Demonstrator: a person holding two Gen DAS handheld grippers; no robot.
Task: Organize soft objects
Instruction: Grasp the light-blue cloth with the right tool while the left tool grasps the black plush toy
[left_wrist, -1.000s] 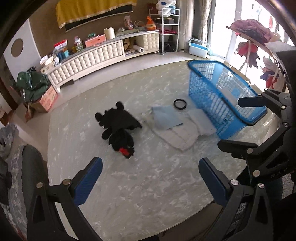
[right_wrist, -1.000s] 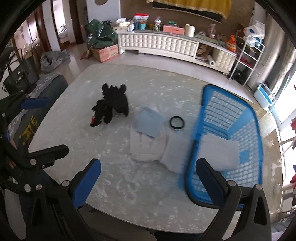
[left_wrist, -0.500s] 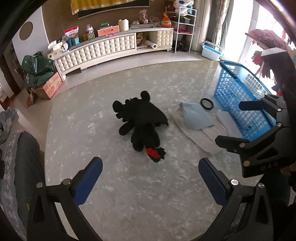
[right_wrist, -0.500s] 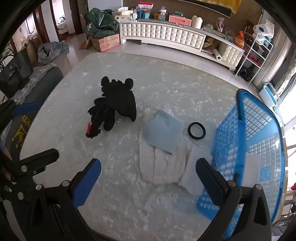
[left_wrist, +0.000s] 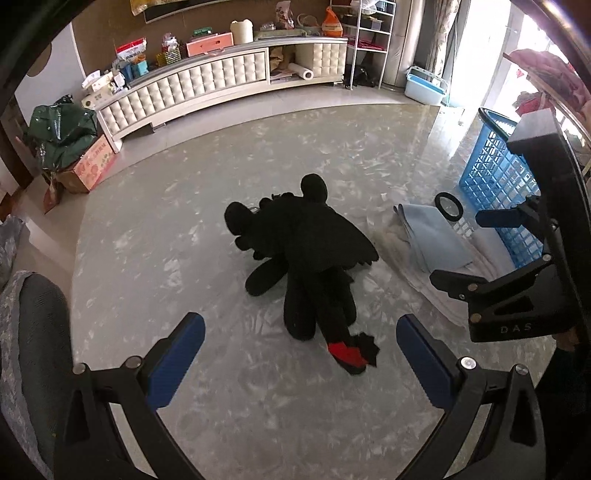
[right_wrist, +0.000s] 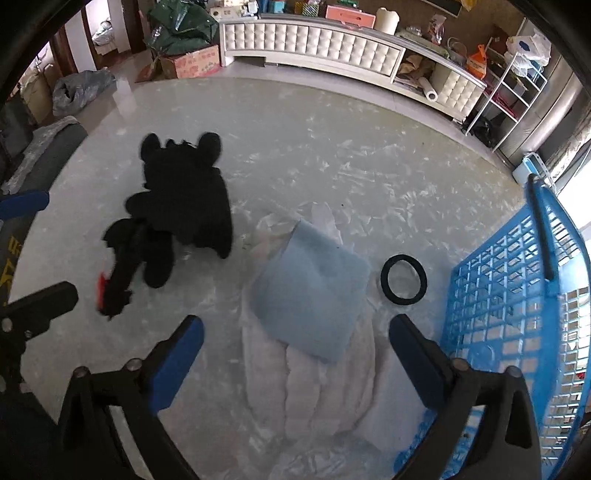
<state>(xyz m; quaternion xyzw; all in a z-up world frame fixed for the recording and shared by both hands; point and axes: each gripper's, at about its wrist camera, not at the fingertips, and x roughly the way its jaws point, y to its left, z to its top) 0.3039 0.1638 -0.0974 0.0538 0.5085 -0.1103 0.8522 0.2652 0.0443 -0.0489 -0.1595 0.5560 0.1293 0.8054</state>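
Domestic living room. Evidence: long cream tufted sideboard (left_wrist: 207, 85) along the wall, cluttered with household goods; white wire shelf rack (right_wrist: 506, 92); cardboard box (left_wrist: 90, 166) on the tiled floor; curtained glass door (left_wrist: 476, 48); marble-patterned table (left_wrist: 207, 206).

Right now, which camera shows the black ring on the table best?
The right wrist view: the black ring lies whole and unobstructed on the table, between the light blue cloth and the blue basket. The left wrist view shows it small, near the right edge, beside the basket.
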